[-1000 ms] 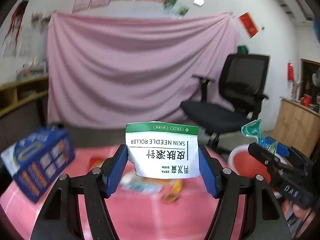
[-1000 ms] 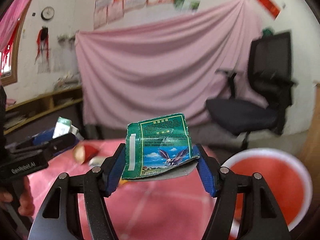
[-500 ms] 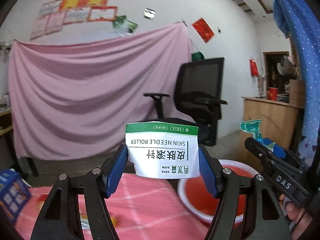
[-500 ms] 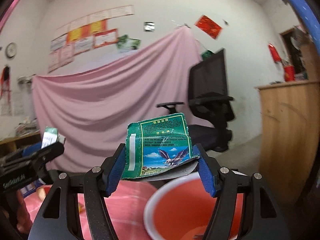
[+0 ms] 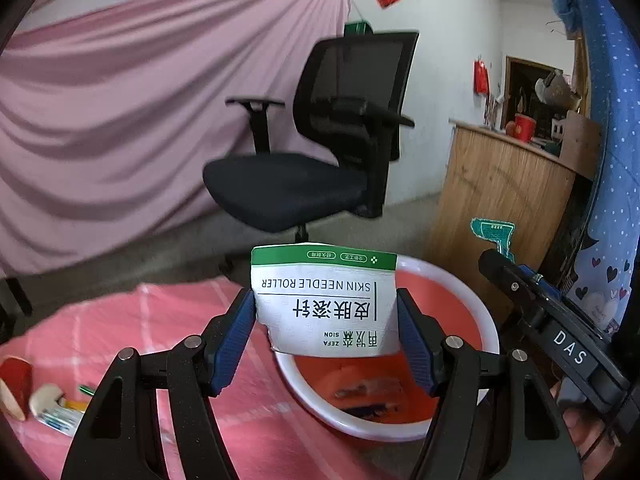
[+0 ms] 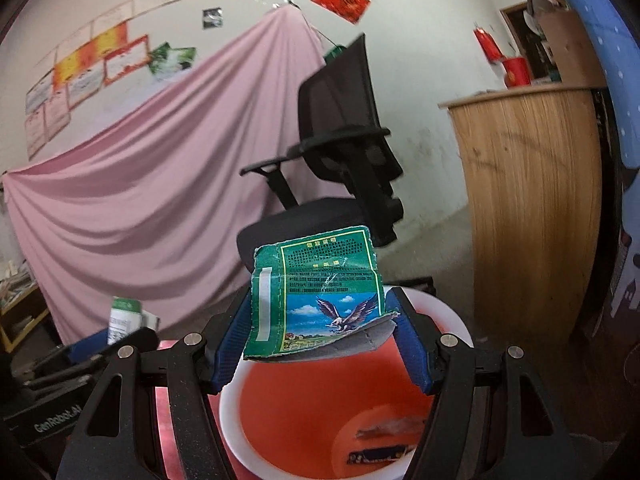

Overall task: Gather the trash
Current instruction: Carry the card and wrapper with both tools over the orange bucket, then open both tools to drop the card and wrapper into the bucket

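Observation:
My left gripper [image 5: 326, 338] is shut on a white and green skin needle roller box [image 5: 325, 304] and holds it above the near rim of a red basin with a white rim [image 5: 486, 320]. My right gripper [image 6: 316, 340] is shut on a flattened green packet with an eagle picture [image 6: 316, 296] and holds it over the same basin [image 6: 240, 436]. A few pieces of trash lie in the basin's bottom [image 6: 390, 428]. The right gripper shows at the right of the left wrist view [image 5: 560, 336]; the left one shows at the left of the right wrist view [image 6: 80, 360].
The basin stands at the right end of a pink checked cloth [image 5: 140, 320]. More trash lies at the cloth's left [image 5: 48, 404]. A black office chair [image 5: 320, 140] stands behind, a wooden counter [image 5: 508, 200] to the right, and a pink drape [image 5: 120, 100] hangs on the wall.
Both grippers have swung right from the cloth toward the basin and tipped down, each still holding its item. The basin is now directly below both.

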Demonstrator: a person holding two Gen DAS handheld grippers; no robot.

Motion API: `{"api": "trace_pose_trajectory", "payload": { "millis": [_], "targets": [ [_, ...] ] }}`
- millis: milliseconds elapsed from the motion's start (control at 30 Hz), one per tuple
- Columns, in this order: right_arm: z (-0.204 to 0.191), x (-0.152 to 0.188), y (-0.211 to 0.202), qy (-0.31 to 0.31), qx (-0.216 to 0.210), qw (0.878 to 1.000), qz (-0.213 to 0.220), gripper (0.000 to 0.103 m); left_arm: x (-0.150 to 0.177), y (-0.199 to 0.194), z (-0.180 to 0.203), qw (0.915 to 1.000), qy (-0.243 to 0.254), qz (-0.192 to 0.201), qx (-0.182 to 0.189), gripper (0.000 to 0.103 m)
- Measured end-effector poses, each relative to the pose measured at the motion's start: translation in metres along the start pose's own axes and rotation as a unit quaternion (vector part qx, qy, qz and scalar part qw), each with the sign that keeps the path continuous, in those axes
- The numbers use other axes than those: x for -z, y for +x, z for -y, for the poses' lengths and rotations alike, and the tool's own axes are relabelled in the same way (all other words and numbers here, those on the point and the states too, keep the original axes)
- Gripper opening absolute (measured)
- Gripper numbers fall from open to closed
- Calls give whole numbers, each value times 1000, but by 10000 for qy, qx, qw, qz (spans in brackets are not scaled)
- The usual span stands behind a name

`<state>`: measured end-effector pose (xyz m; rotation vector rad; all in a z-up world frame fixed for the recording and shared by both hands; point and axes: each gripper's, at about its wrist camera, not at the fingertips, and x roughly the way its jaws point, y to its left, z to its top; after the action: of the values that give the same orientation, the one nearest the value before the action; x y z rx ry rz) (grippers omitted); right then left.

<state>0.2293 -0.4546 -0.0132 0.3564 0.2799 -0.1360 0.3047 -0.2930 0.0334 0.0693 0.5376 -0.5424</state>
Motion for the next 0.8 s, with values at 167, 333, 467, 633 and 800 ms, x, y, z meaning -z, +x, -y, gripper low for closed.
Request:
{"api": "trace_pose_trajectory", "payload": {
  "millis": [167, 333, 467, 633, 800],
  "targets": [
    [10, 4, 15, 167, 36, 9990, -418, 66, 4, 23, 1, 9985, -97, -519, 124, 64],
    [17, 7, 22, 282, 62, 9974, -663, 67, 9, 35, -2, 9969, -220, -729, 181, 64],
    [19, 8, 24, 324, 64, 9966, -756, 67, 11, 40, -6, 9960, -329, -812, 154, 65],
    [17, 10, 24, 334, 65, 9960, -823, 67, 16, 38, -15, 9951, -484, -857, 118, 68],
    [17, 10, 25, 344, 67, 9959, -834, 69, 15, 36, -19, 9950, -555, -823, 105, 70]
  ]
}}
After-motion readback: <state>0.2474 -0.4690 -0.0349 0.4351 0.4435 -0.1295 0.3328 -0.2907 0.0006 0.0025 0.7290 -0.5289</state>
